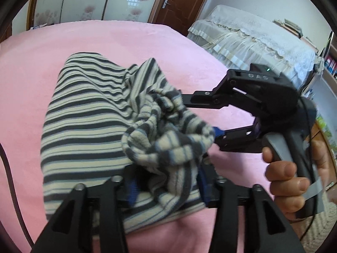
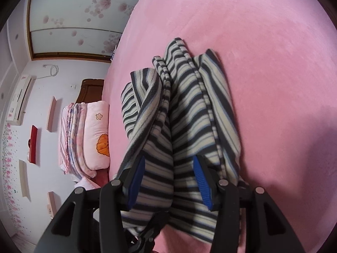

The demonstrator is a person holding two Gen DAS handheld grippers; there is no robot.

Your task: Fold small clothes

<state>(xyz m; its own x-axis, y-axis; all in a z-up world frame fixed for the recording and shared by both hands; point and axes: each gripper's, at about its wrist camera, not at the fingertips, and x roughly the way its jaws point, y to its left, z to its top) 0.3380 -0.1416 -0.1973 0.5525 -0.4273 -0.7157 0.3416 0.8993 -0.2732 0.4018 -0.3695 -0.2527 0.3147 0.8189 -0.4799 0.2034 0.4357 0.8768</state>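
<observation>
Your striped garment (image 1: 84,113) lies folded on the pink bedspread (image 1: 130,42), centre frame, its long axis running away from your right gripper (image 2: 169,181). Both grippers straddle its near bunched end. Right gripper: jaws spread, cloth between, not pressed. Left gripper (image 1: 166,186): spread likewise. Neither is nearer; both sit at the fabric.

Striped garment (image 1: 84,113) bunched between both grippers' jaws

The right claw (image 1: 198,118) bears raised letters "DAS"
</observation>
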